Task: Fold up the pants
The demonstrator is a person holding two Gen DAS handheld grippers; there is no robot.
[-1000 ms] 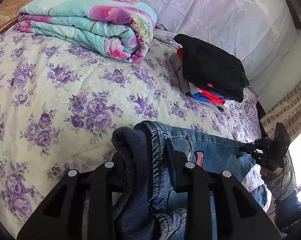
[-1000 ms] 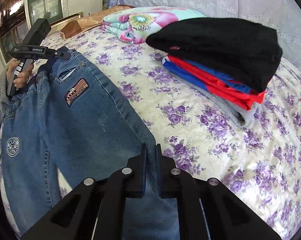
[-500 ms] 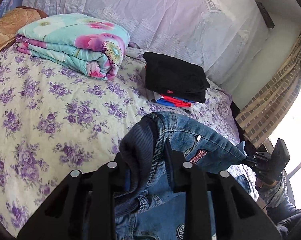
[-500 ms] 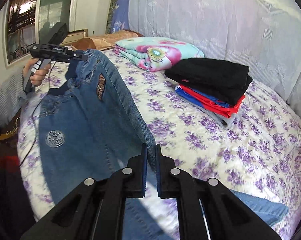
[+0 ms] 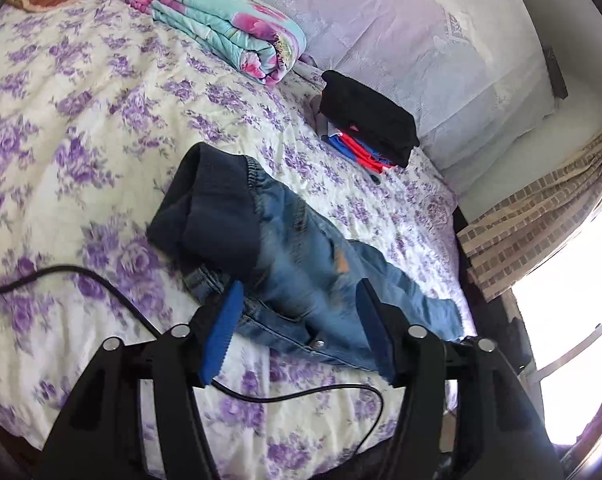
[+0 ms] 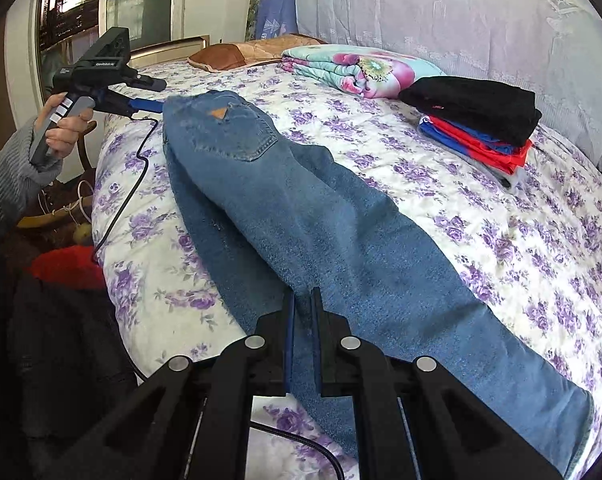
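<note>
The blue jeans [image 6: 321,216] lie lengthwise on the floral bedspread [image 6: 541,240], back pocket up, one leg folded over the other. In the left wrist view the jeans [image 5: 301,264] show their dark ribbed waistband at the far end. My left gripper [image 5: 297,308] is open and empty, its jaws wide apart just above the waist end; it also shows in the right wrist view [image 6: 149,96], held by a hand beside the waistband. My right gripper [image 6: 302,312] is shut on the jeans' leg fabric near the bed's front edge.
A folded floral quilt [image 6: 361,68] and a stack of folded black, red and blue clothes [image 6: 477,120] lie at the back of the bed. A brown pillow [image 6: 245,54] lies at the head. Black cables [image 5: 261,394] run across the bedspread. A checked curtain [image 5: 541,216] hangs right.
The jeans, held up by both grippers before, now lie flat on the bed. My left gripper has opened and let go of the waistband. My right gripper stays shut on the leg.
</note>
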